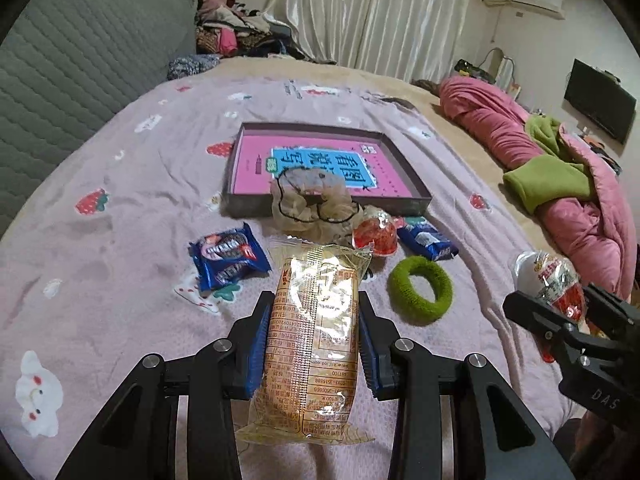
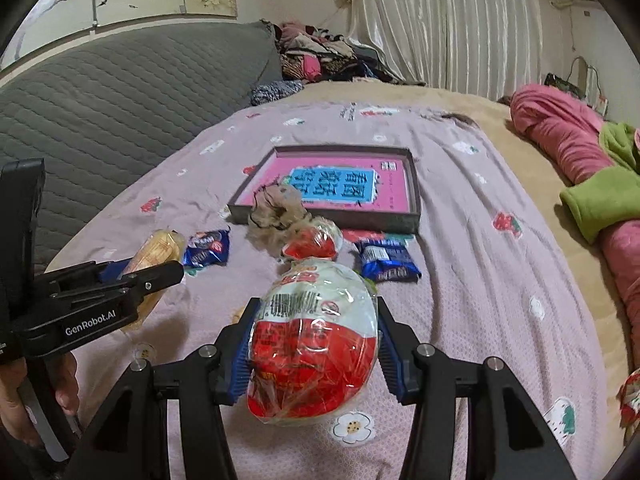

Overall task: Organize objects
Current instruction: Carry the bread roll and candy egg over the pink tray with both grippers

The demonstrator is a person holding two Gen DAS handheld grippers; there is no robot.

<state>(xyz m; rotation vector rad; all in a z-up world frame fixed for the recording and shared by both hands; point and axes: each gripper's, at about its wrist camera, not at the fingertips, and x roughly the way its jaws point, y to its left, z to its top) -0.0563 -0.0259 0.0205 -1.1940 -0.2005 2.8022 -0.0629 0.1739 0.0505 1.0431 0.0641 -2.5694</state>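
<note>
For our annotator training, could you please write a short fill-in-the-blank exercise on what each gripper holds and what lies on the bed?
1. The left gripper is shut on a clear-wrapped ____ cake.
2. The right gripper is shut on a red-and-white foil ____.
3. The fuzzy hair ring lying on the lilac bedspread is ____.

Missing words: yellow; egg; green

You hold a golden, red-lettered snack packet and a red-and-white egg-shaped treat. Beyond lie blue cookie packs, a green scrunchie, and a lilac strawberry-print blanket.
</note>
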